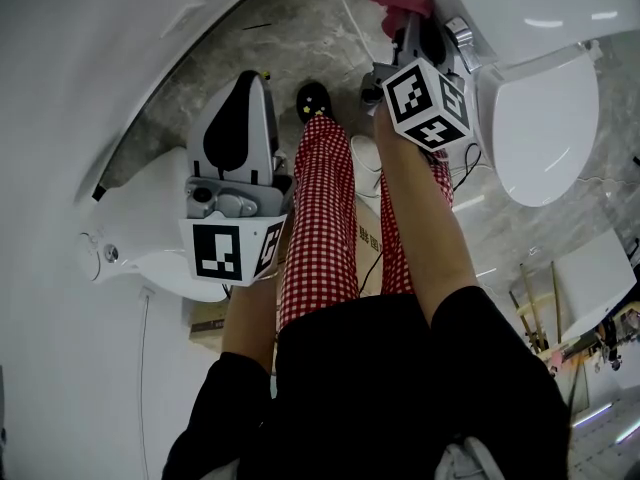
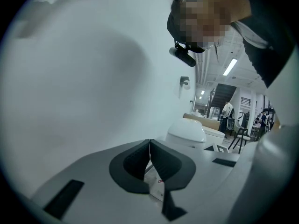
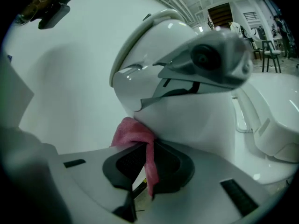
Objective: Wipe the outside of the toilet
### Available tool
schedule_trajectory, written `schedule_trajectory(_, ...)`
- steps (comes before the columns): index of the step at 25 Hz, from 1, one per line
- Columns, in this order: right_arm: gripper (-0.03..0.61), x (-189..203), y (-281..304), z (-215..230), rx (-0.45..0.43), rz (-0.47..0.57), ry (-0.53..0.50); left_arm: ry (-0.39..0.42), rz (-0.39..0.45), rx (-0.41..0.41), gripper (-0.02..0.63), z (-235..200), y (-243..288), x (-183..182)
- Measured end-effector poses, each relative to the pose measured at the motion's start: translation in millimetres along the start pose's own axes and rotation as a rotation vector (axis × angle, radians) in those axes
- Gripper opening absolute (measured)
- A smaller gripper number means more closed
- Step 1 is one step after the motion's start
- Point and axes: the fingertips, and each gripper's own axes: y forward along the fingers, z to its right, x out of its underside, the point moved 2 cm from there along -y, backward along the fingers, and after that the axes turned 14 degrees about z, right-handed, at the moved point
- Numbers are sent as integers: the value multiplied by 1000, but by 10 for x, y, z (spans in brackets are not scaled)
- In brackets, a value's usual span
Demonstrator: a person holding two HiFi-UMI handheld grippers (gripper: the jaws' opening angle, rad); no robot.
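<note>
Cloth, pink, was pinched between the fingers of the right gripper. One strip of it hung down through the gap and the bunched part sat above the fingertips. The bunch was pressed against the white outer wall of the toilet, just under the overhanging lid and beside a grey hinge piece. In the head view this toilet stood at the upper right with its oval lid facing up. The right gripper reached forward to the toilet's near side.

Left gripper was held low at the person's left, well apart from the toilet. Its fingers were pressed together with nothing between them. Its own view faced a plain white wall, with another toilet further off.

Between the two grippers in the head view were red checked trousers and a black shoe, on a grey marbled floor. A second white fixture lay at the left, beneath the left gripper.
</note>
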Motion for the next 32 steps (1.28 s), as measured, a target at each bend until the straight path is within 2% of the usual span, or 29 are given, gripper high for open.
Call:
schedule_trajectory(13, 57, 62, 183, -169, -33, -5, 13, -4, 0, -17, 11, -15, -74, 10)
schedule_trajectory(21, 57, 108, 34, -547, -192, -41, -78, 6, 14, -32, 11, 21, -150, -35)
schedule_trajectory(27, 57, 85, -254, -824, -306, -74, -59, 21, 41, -55, 11, 5, -212, -135)
schedule_trajectory(32, 57, 1, -540, -969, -419, -112, -84, 25, 48, -66, 11, 82, -211, -180)
